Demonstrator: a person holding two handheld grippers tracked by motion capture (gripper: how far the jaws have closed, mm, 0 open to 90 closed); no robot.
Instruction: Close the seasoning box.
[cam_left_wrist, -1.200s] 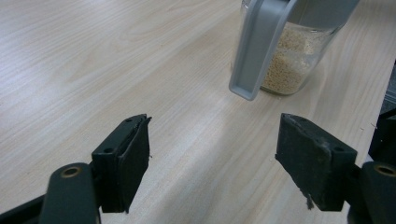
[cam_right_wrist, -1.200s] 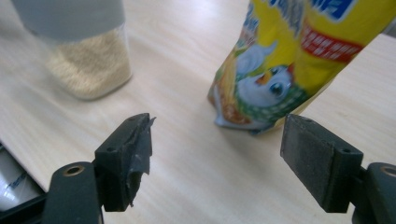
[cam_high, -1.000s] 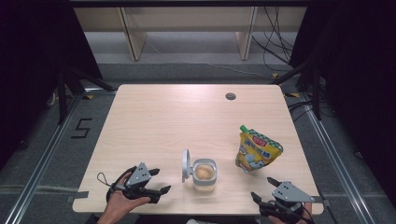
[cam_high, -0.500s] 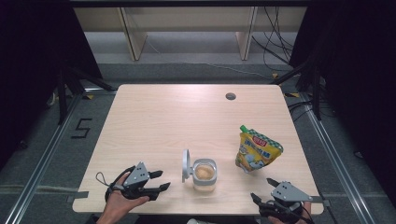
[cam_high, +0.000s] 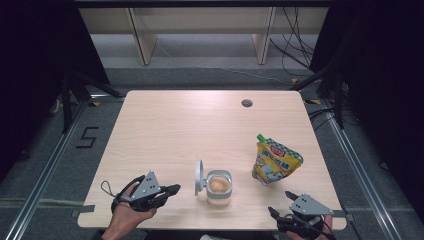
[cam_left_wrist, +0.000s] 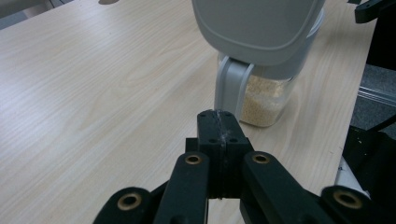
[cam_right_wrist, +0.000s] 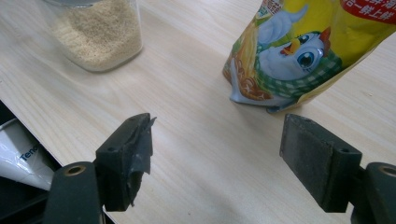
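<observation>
My left gripper's view is cutting off the jar's raised lid at the top edge. In my right gripper's view the pouch is running off the top, its print unreadable.

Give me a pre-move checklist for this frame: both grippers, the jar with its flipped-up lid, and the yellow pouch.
1. Left gripper empty: ok, jaws have just closed with nothing between them.
2. Right gripper ready to grasp: ok, jaws wide open, nothing between them.
3. Jar upright on table: ok.
4. Jar lid open: ok, hinged up on the jar's left side.
5. Pouch standing, spout up: ok.
6. Pouch cap on or off: cannot tell.
</observation>
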